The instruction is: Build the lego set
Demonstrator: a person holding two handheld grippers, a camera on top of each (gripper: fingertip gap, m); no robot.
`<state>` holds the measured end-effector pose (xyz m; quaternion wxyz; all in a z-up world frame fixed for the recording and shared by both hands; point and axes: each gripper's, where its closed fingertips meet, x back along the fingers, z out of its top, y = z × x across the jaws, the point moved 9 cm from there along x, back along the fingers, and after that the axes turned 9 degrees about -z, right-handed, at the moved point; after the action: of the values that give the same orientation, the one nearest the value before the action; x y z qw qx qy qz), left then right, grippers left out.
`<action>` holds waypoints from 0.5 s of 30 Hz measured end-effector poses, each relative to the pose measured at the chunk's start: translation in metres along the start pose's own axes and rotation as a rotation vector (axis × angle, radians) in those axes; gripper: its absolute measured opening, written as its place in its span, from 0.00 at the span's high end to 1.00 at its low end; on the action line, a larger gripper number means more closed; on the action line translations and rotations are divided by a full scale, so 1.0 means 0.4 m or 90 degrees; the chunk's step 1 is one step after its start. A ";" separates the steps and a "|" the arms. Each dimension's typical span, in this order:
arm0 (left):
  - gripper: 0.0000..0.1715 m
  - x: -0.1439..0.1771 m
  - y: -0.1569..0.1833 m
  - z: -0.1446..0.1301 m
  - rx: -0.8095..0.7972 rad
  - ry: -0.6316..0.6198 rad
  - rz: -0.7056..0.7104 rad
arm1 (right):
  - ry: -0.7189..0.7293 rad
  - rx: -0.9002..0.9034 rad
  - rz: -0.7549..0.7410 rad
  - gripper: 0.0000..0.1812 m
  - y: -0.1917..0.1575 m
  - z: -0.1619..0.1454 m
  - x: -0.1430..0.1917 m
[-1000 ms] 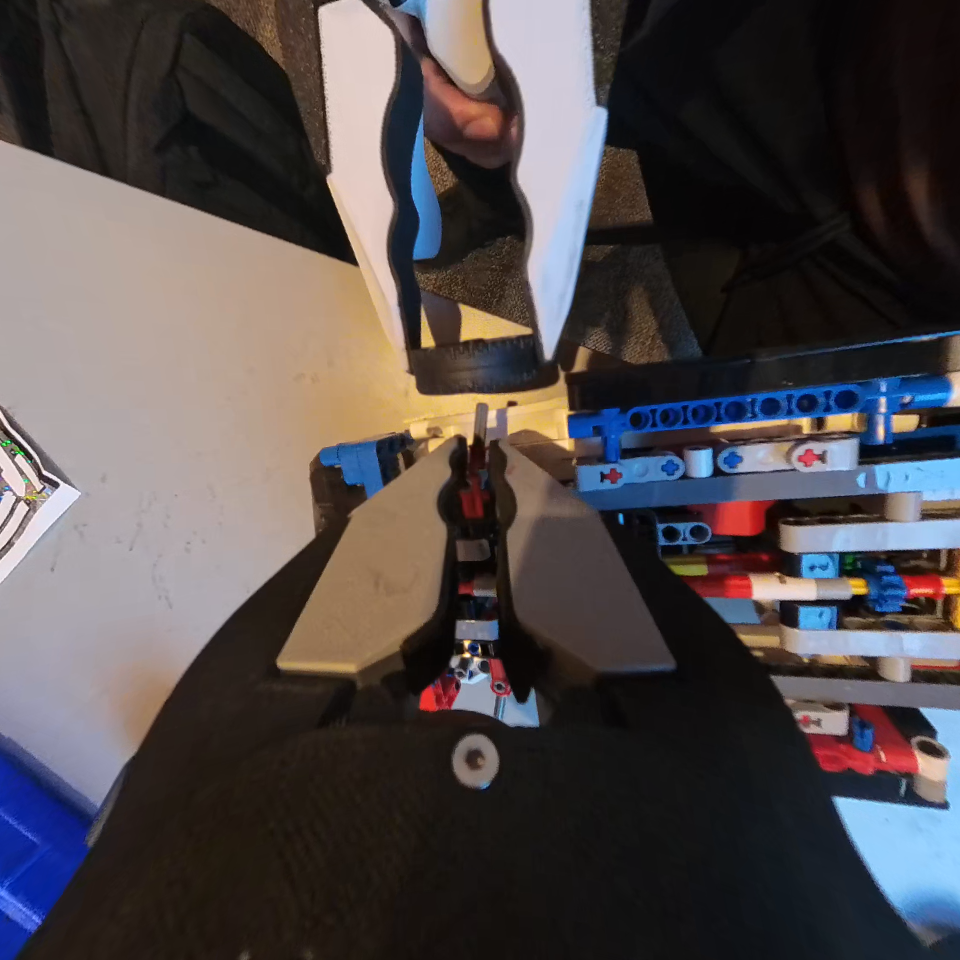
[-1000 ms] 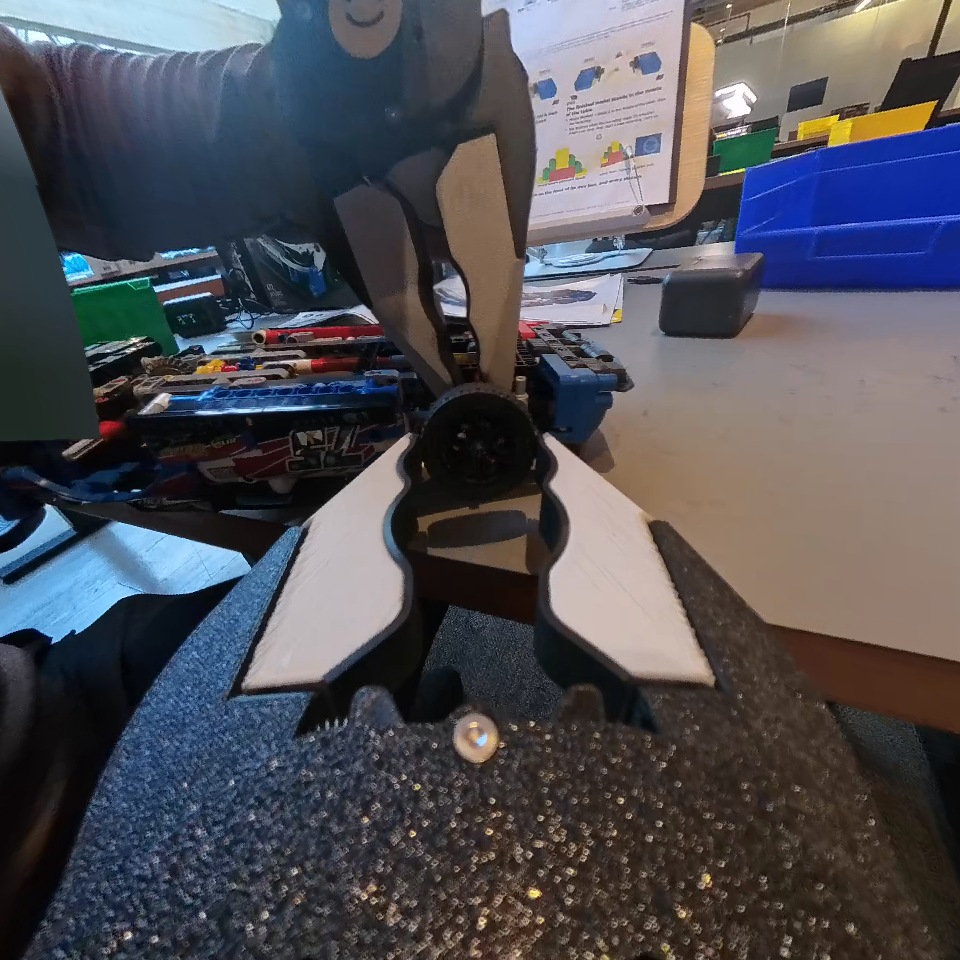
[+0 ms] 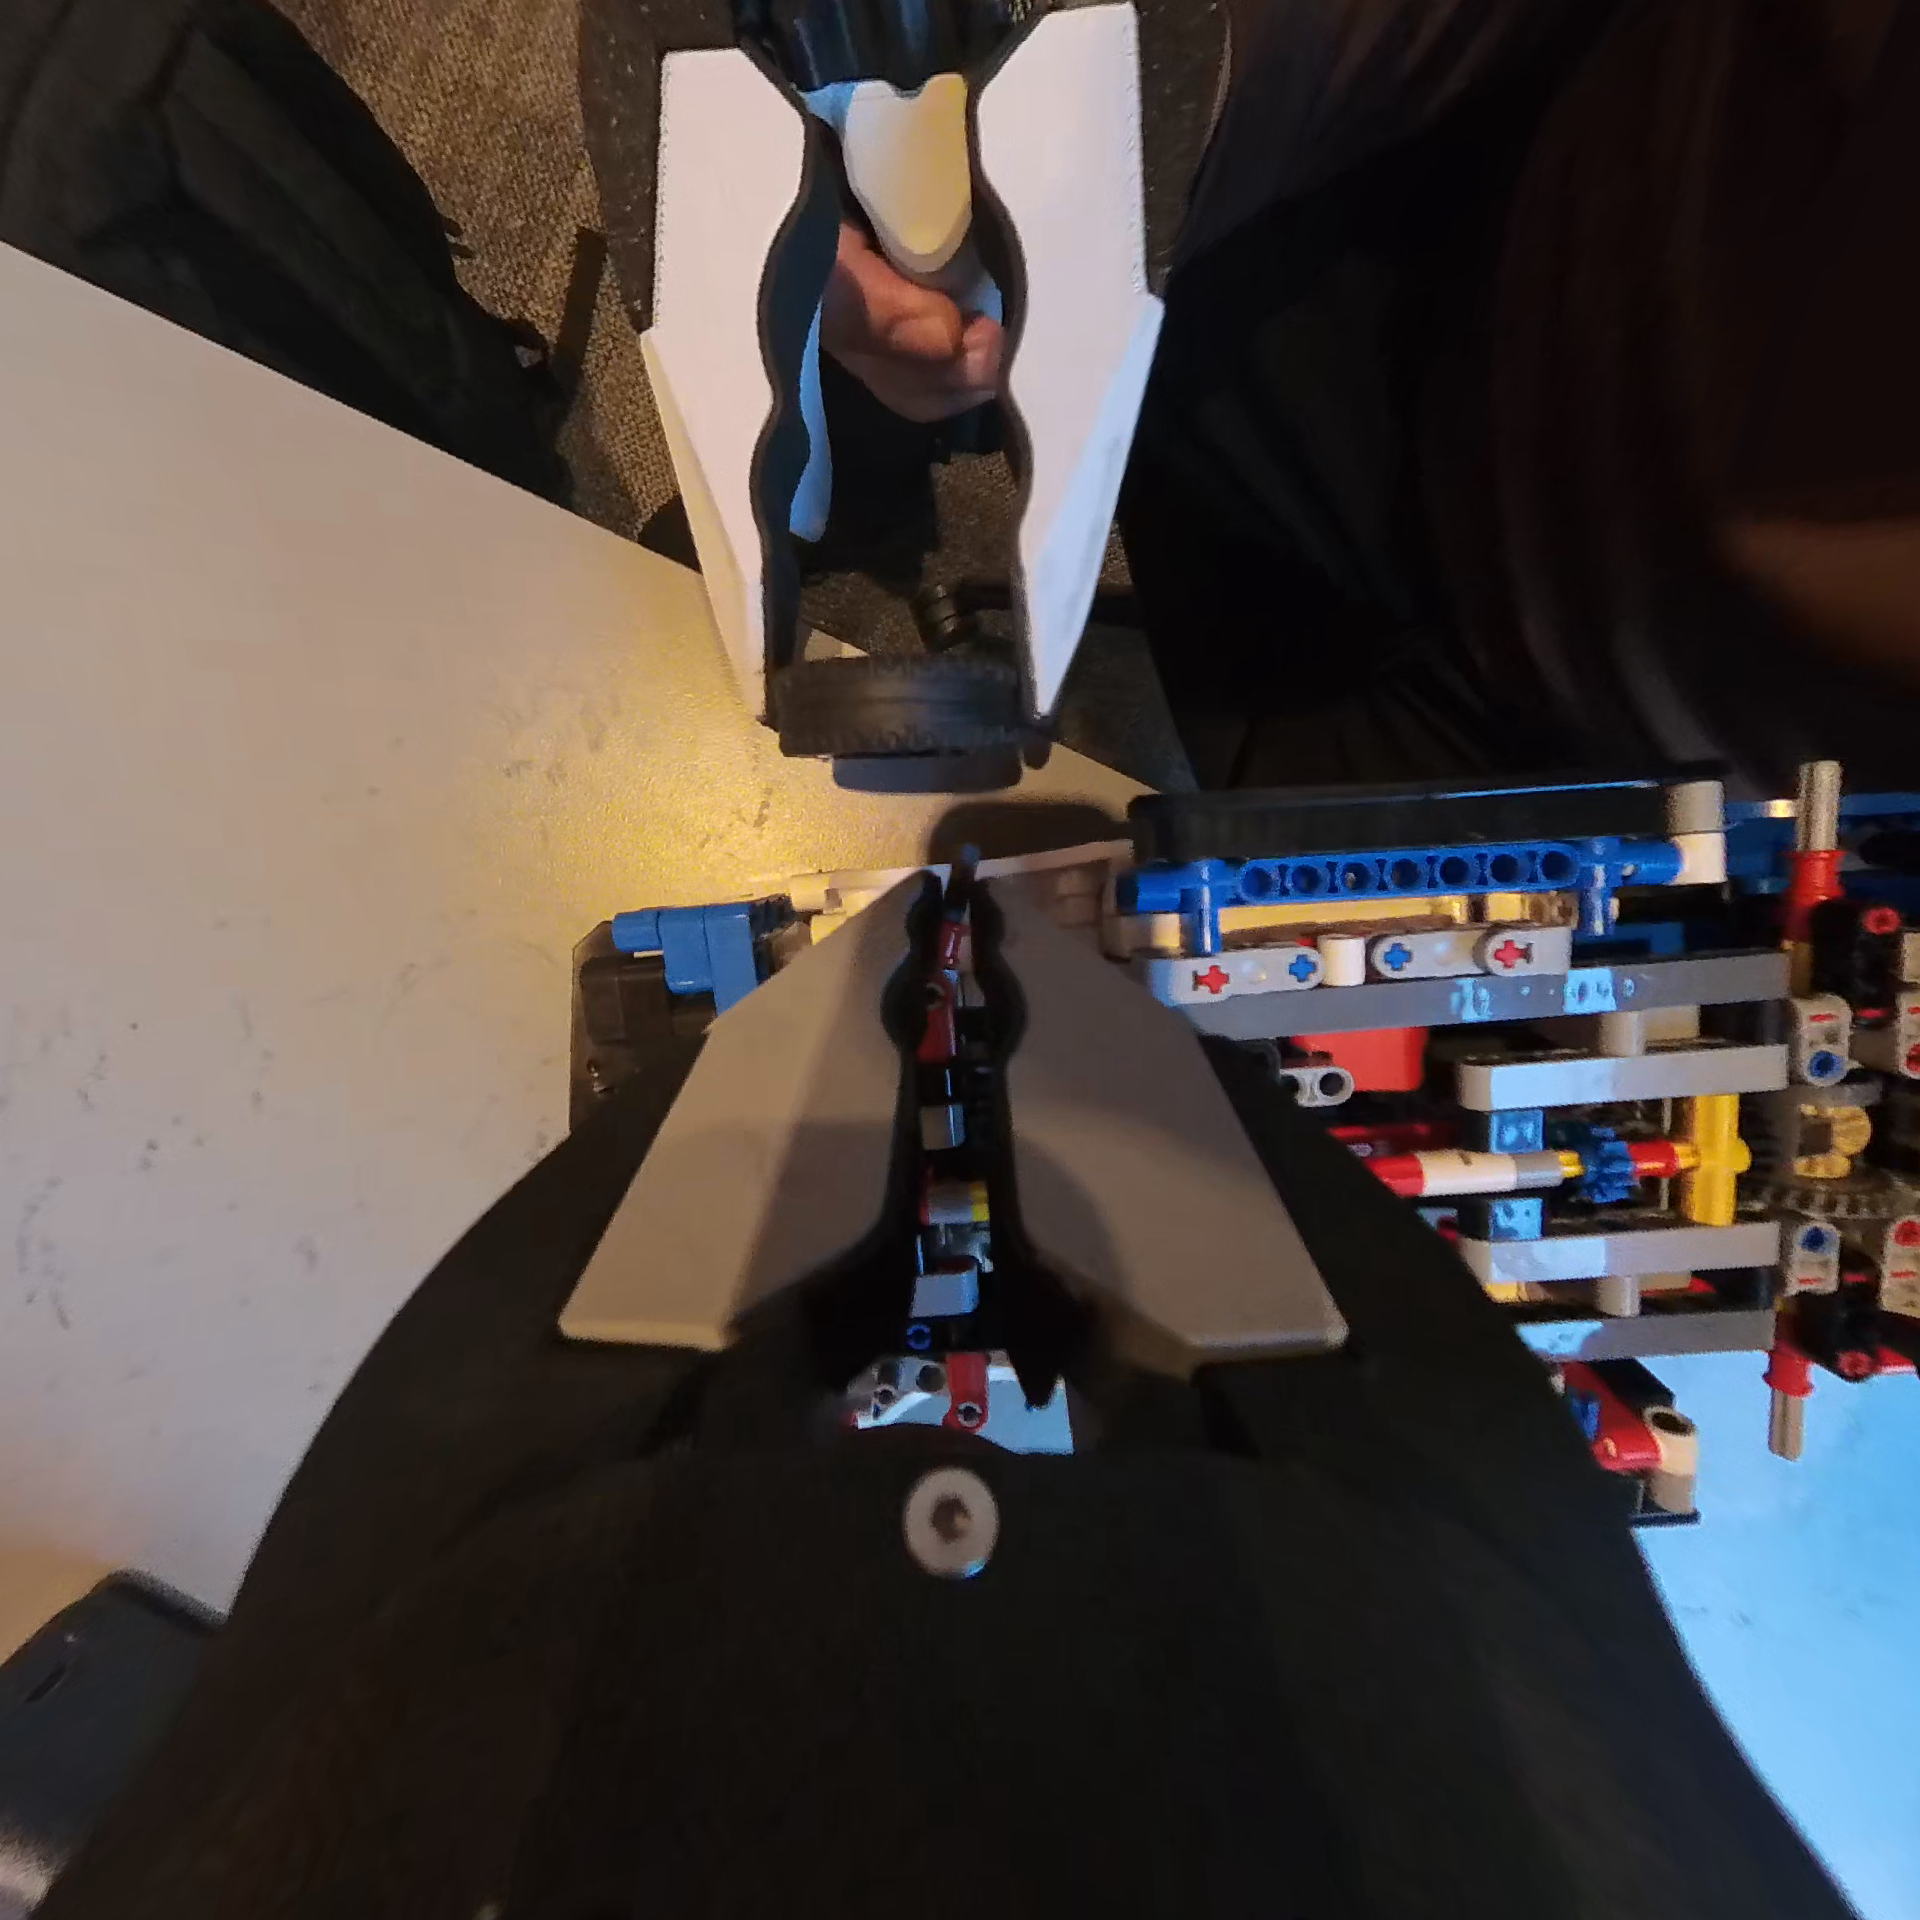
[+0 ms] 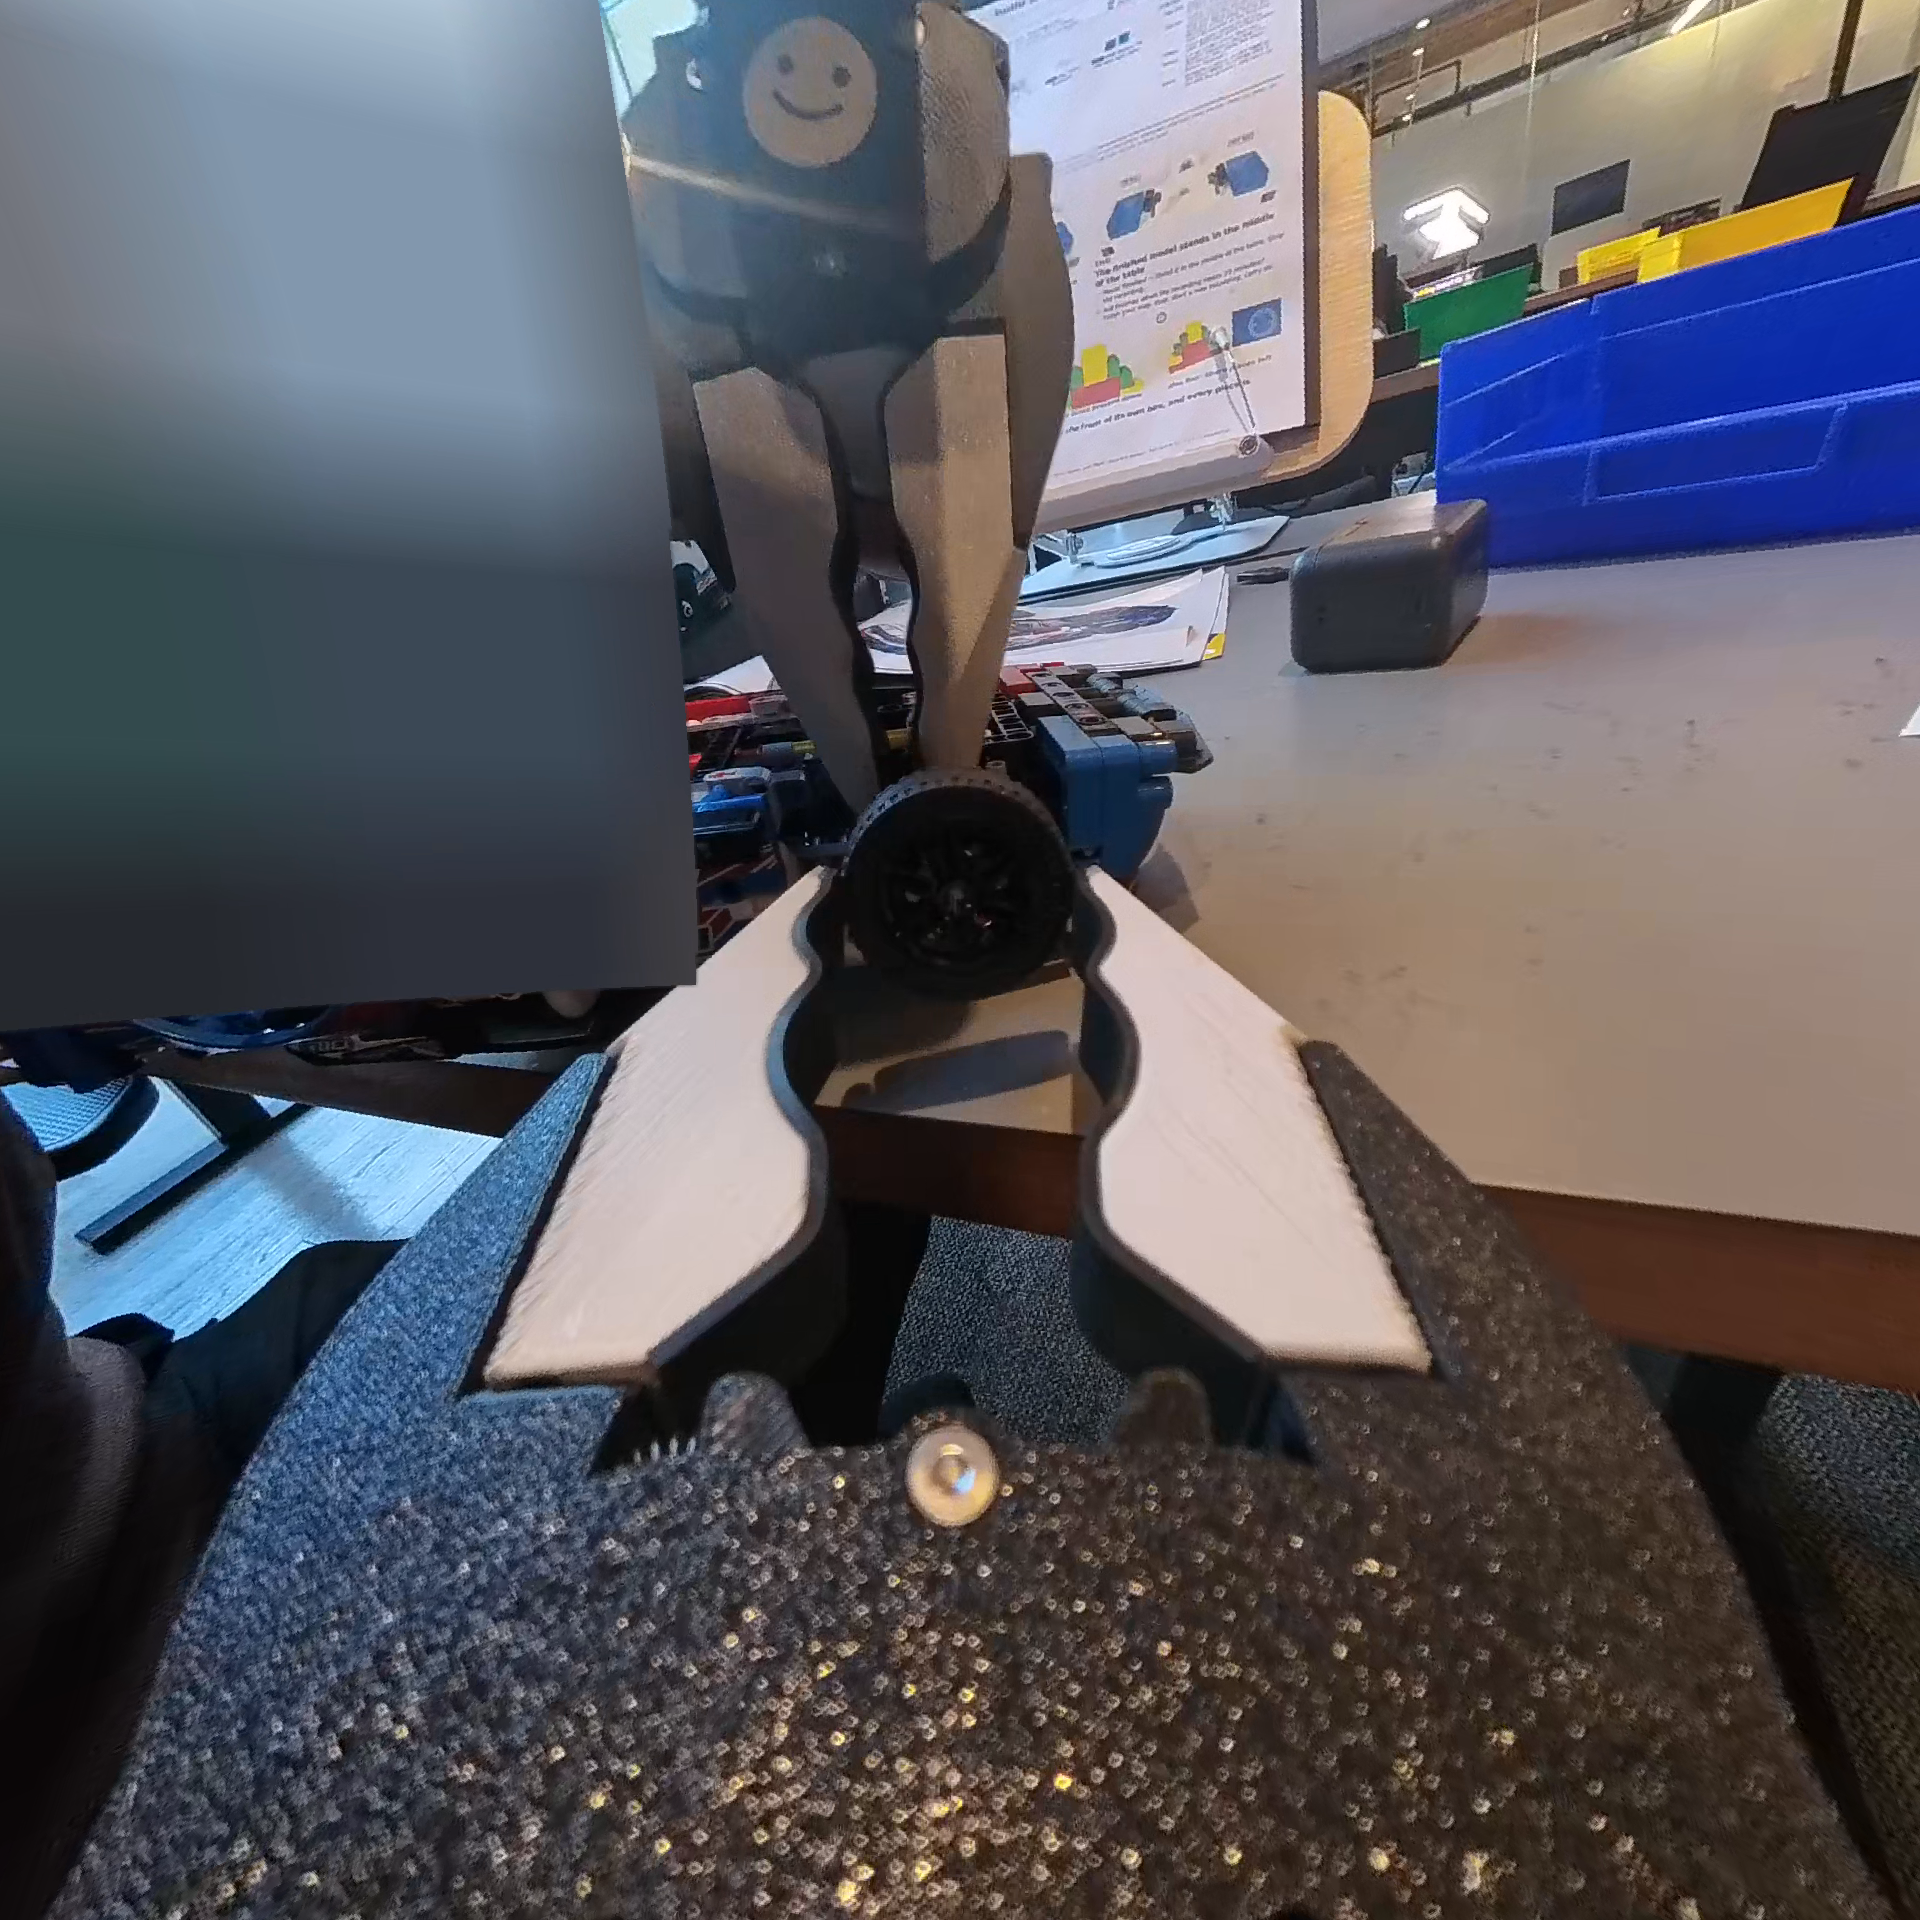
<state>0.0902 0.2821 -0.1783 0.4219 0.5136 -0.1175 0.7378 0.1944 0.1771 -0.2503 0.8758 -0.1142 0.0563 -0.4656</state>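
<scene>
At the near edge of the surface, the right gripper has its fingers clamped on a black wheel, just short of the lego car; the left gripper pinches the car's axle end.

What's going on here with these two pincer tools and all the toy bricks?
A person is building a lego car on a table with a hand-held gripper in each hand. The left gripper, grey-fingered, is clamped on the end of the model, steadying it. The right gripper, white-fingered, holds a black wheel just off the model's side, lined up with a thin axle. The wheel is not yet pushed on.
</scene>
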 end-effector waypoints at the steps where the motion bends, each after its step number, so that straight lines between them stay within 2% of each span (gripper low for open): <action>1: 0.98 -0.001 0.000 0.000 0.000 -0.002 -0.001 | 0.000 0.000 0.000 0.78 0.000 0.000 0.000; 9: 0.99 -0.007 0.005 -0.002 0.003 -0.001 0.064 | 0.002 0.001 0.000 0.79 -0.003 0.000 -0.002; 15: 0.99 -0.026 0.045 0.000 0.009 -0.013 0.236 | 0.001 0.002 -0.015 0.79 0.001 -0.004 -0.006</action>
<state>0.0781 0.2659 -0.1825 0.2738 0.4939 -0.2092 0.7983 0.1932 0.1790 -0.2519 0.8702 -0.1130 0.0552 -0.4764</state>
